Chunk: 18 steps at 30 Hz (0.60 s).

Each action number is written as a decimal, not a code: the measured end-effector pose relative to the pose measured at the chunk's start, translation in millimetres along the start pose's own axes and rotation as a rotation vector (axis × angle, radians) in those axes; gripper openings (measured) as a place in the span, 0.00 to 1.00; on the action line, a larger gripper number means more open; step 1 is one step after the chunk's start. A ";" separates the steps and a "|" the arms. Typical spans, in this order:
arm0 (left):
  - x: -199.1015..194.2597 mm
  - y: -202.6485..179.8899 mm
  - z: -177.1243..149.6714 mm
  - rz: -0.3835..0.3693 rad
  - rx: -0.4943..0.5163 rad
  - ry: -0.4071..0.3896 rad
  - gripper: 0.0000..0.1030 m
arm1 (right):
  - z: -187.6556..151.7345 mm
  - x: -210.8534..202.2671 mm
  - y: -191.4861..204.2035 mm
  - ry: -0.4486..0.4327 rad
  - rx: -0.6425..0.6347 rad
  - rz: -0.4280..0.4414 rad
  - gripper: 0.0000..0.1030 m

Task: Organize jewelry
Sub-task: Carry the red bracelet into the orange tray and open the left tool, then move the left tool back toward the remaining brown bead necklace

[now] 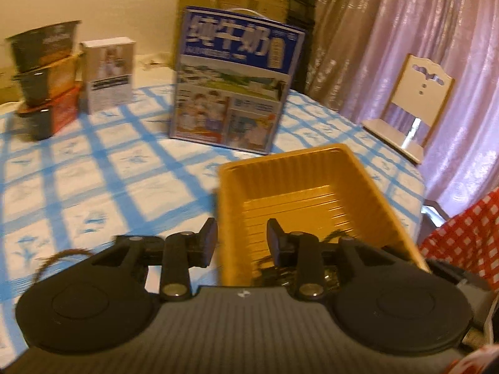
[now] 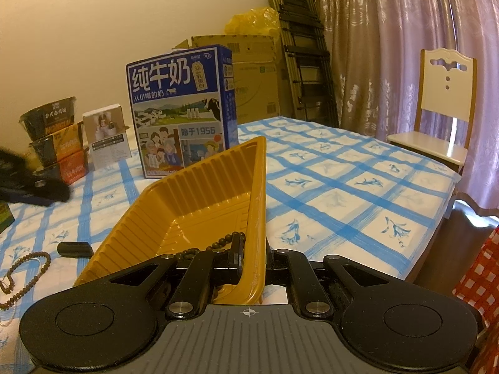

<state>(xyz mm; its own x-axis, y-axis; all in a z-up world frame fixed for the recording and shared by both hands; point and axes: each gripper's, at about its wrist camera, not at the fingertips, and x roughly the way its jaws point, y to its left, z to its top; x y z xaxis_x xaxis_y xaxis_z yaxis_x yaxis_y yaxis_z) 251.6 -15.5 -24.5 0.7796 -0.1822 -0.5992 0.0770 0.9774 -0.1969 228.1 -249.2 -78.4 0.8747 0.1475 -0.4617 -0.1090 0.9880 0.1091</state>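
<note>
Now, beads in the yellow tray (image 2: pixel 199 205).
Right tongs (image 2: pixel 254 257) clench the tray's rim; dark bead bracelet (image 2: pixel 218 244) just inside; left tongs (image 1: pixel 241 240) released.

Left wrist view motion-blurred. Dark beads (image 1: pixel 274 272) in yellow tray (image 1: pixel 312 168) mostly hidden behind gripper body; bead string (image 2: pixel 21 268) cut off at frame edge.

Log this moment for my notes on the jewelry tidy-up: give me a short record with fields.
tray: yellow plastic tray, tilted, one rim pinched by the right gripper
in tray: dark bead string
left gripper: open, nothing between its fingers, over the tray's near end
on table: brown bead necklace, small black case
background: blue milk box
</note>
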 end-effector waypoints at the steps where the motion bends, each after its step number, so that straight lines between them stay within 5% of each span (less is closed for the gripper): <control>1: -4.9 7.4 -2.3 0.017 -0.004 0.001 0.29 | -0.2 0.0 0.1 -0.001 0.001 0.000 0.09; 18: -78.5 113.1 -61.1 0.300 -0.066 0.061 0.35 | -1.4 -1.6 0.5 0.001 -0.011 -0.008 0.08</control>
<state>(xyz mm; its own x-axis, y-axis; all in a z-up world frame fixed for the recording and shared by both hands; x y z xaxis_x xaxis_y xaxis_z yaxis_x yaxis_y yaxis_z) 161.1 102.8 -47.2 0.7225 0.1054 -0.6833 -0.1930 0.9798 -0.0530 225.9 -249.0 -78.9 0.8750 0.1396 -0.4635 -0.1073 0.9896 0.0955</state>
